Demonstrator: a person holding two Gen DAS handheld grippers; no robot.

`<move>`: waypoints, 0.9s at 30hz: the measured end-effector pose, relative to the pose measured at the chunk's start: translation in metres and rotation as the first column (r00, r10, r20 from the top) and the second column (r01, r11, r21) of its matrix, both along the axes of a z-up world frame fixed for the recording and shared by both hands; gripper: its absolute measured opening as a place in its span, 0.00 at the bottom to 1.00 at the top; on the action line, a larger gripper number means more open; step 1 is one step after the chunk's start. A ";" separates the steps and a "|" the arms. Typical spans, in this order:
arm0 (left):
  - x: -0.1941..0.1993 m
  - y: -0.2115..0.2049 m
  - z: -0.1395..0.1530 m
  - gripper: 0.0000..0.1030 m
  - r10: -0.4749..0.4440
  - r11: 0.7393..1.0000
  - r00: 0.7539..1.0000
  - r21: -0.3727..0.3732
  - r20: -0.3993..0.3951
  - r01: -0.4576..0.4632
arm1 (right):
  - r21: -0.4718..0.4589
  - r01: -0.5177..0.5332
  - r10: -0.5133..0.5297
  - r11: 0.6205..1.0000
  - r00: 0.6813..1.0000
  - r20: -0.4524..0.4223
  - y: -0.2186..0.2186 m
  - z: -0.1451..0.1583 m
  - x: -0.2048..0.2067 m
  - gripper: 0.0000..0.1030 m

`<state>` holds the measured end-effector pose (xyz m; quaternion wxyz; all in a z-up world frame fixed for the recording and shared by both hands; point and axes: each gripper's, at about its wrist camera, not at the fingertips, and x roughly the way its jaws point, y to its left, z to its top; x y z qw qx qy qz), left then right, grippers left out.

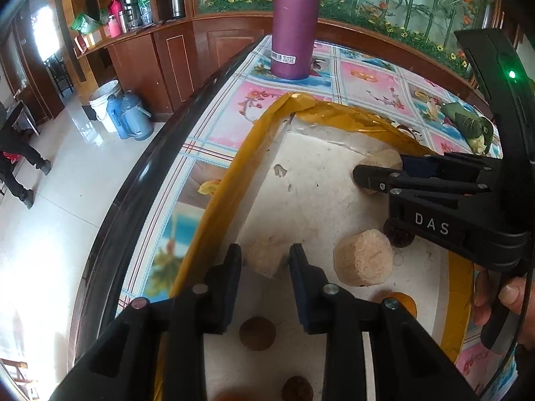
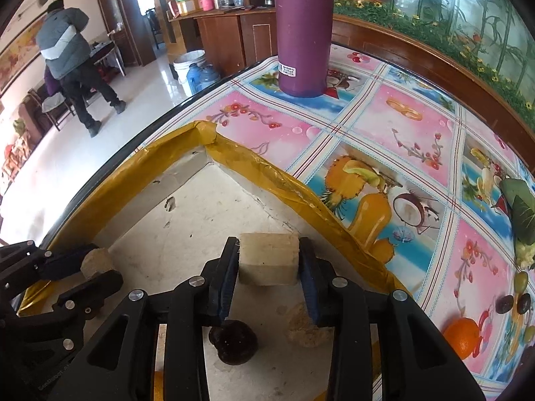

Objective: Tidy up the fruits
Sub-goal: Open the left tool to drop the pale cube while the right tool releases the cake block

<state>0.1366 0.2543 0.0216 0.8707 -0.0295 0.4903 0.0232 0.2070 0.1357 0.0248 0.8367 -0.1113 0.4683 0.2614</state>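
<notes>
A white foam tray with a yellow-taped rim (image 1: 264, 123) lies on the table. My left gripper (image 1: 265, 255) is shut on a beige cylindrical chunk (image 1: 267, 265) low over the tray floor. My right gripper (image 2: 269, 262) is shut on a second beige chunk (image 2: 269, 250) near the tray's far wall; the left wrist view shows that gripper (image 1: 374, 168) and its chunk (image 1: 381, 158) at the right. The left gripper (image 2: 97, 270) and its chunk (image 2: 95, 262) show at the left of the right wrist view. Loose in the tray lie another beige chunk (image 1: 364, 262), a dark red fruit (image 2: 234, 342) and two brown round fruits (image 1: 257, 332).
A tall purple bottle (image 2: 302, 33) stands on the flowered tablecloth beyond the tray. An orange (image 2: 461, 337), dark plums (image 2: 505, 304), a green grape (image 2: 521, 280) and green leaves (image 2: 521, 214) lie on the table to the right. The black table edge (image 1: 140, 200) runs along the left. A person (image 2: 70, 53) stands far back.
</notes>
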 end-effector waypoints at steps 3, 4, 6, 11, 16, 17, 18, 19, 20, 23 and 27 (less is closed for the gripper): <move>0.000 -0.001 0.001 0.38 -0.004 1.000 1.000 -0.006 -0.001 0.004 | -0.013 0.002 -0.001 1.000 1.000 0.007 0.000 0.001 -0.003 0.36; 0.000 -0.001 0.002 0.39 -0.002 1.000 1.000 -0.006 -0.002 0.002 | -0.015 0.005 -0.004 1.000 1.000 0.008 -0.001 0.001 -0.003 0.37; -0.003 -0.001 0.003 0.46 0.007 1.000 1.000 -0.007 0.000 -0.007 | -0.012 0.013 -0.013 1.000 1.000 0.005 -0.005 0.002 -0.005 0.37; -0.017 0.004 0.008 0.48 0.034 0.999 0.999 -0.022 0.006 -0.034 | -0.019 0.022 -0.022 1.000 0.999 0.026 -0.011 0.010 -0.020 0.37; -0.037 0.005 0.012 0.51 0.035 0.999 0.999 -0.005 0.030 -0.035 | -0.018 0.032 -0.031 0.999 0.999 0.044 -0.019 0.020 -0.041 0.38; -0.041 0.004 0.013 0.51 0.034 0.999 0.999 -0.008 0.036 -0.034 | -0.015 0.036 -0.035 0.999 0.998 0.046 -0.021 0.022 -0.045 0.38; -0.045 0.004 0.015 0.51 0.033 0.999 0.999 -0.011 0.042 -0.032 | -0.010 0.040 -0.040 0.999 0.998 0.048 -0.023 0.025 -0.050 0.38; -0.049 0.003 0.017 0.51 0.033 0.999 0.998 -0.012 0.049 -0.032 | -0.004 0.046 -0.046 0.999 0.998 0.049 -0.026 0.027 -0.055 0.38; -0.053 0.003 0.019 0.52 0.032 0.999 0.998 -0.013 0.057 -0.031 | 0.002 0.051 -0.051 0.999 0.998 0.047 -0.029 0.029 -0.060 0.38; -0.067 0.001 0.025 0.55 0.030 0.999 0.996 -0.017 0.082 -0.029 | 0.023 0.065 -0.066 0.998 0.997 0.046 -0.038 0.037 -0.077 0.39; -0.083 -0.005 0.034 0.59 0.020 1.000 0.993 -0.024 0.115 -0.017 | 0.045 0.085 -0.087 0.995 0.995 0.054 -0.057 0.045 -0.104 0.40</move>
